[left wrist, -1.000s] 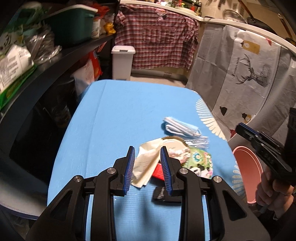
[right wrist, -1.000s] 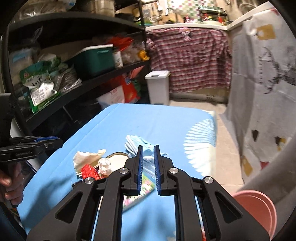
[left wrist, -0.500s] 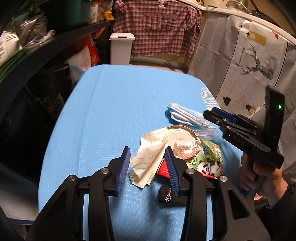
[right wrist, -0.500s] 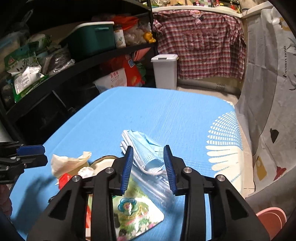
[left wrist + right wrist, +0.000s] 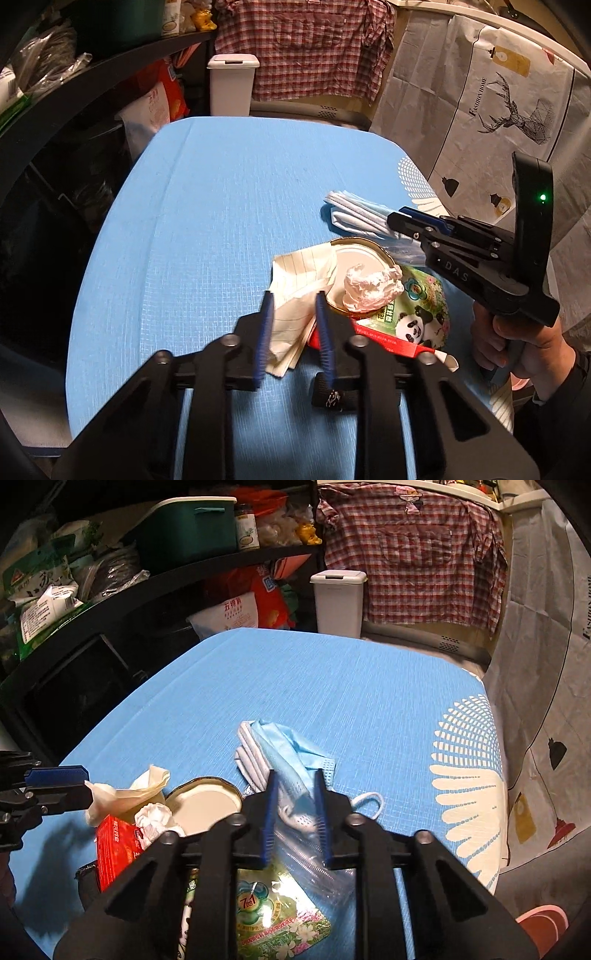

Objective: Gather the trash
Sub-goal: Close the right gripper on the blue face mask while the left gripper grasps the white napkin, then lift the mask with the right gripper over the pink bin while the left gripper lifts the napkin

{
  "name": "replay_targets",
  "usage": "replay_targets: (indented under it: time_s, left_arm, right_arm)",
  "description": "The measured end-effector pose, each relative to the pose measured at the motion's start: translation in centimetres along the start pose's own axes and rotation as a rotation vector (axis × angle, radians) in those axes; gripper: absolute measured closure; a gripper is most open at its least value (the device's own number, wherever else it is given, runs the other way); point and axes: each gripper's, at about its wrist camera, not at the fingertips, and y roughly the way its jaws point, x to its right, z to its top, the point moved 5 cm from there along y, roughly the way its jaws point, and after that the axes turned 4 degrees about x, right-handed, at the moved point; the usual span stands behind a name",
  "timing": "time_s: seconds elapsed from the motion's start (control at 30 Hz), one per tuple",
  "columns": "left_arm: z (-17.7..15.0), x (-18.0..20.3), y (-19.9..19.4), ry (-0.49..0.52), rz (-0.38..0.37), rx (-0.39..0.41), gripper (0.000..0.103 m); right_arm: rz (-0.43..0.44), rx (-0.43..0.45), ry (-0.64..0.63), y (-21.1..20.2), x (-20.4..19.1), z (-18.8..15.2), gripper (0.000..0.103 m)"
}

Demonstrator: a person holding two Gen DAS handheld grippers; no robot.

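While two hand-held grippers close in, one heap of trash is seen on a blue table (image 5: 207, 229).

One cream lined paper (image 5: 295, 295) is pinched by the left gripper (image 5: 293, 306), whose jaws have just been closing on it. One blue face mask (image 5: 284, 753) is clamped between the narrowed jaws of the right gripper (image 5: 295, 786), which have also just been closing. Beside these lie one round metal lid (image 5: 354, 254) bearing one crumpled tissue (image 5: 369, 286), one green panda packet (image 5: 421, 314), one red box (image 5: 116, 843) and one clear plastic bag (image 5: 314, 867). One white lidded bin (image 5: 232, 86) stands beyond the table.
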Motion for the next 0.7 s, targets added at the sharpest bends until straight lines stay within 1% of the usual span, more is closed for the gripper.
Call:
replay_targets:
  time_s: [0.03,0.07,0.13,0.2,0.33,0.47,0.57,0.6,0.63,0.67,0.7]
  left_arm:
    - [0.0,0.0,-0.1,0.003,-0.002,-0.002,0.091]
    - [0.0,0.1,-0.1,0.007,-0.001,-0.002,0.092]
    - [0.0,0.3,-0.3,0.014,0.001,-0.002,0.101]
    - [0.0,0.4,-0.5,0.020,0.000,0.001,0.103]
    - [0.3,0.6,-1.3,0.025,0.008,0.021,0.103]
    - [0.8,0.7,-2.5,0.019,0.006,0.051,0.103]
    - [0.9,0.6,-2.9,0.022,0.008,0.053,0.103]
    - [0.9,0.5,-2.7,0.020,0.004,0.043,0.101]
    - [0.8,0.3,-2.4,0.017,0.010,0.032,0.085]
    - [0.7,-0.1,-2.2,0.014,0.035,0.033,0.070]
    - [0.7,-0.4,-2.1,0.010,0.056,0.043,0.046]
  right_arm:
    - [0.004,0.001,0.002,0.0,0.1,0.1,0.095]
    - [0.010,0.002,0.003,-0.2,0.1,0.1,0.097]
    - [0.012,0.012,-0.004,-0.8,-0.1,0.4,0.099]
    - [0.014,0.023,-0.008,-1.5,-0.3,0.6,0.100]
    - [0.007,0.049,-0.015,-2.9,-0.5,1.1,0.100]
    - [-0.003,0.080,-0.008,-5.2,-0.3,1.7,0.101]
    - [-0.005,0.094,0.002,-6.8,-0.1,2.2,0.101]
    - [-0.008,0.104,0.006,-7.7,-0.1,2.3,0.101]
    - [-0.008,0.114,0.008,-8.5,0.0,2.4,0.101]
    - [-0.009,0.127,0.010,-9.7,0.0,2.6,0.101]
    - [-0.013,0.137,0.011,-10.6,0.1,2.6,0.100]
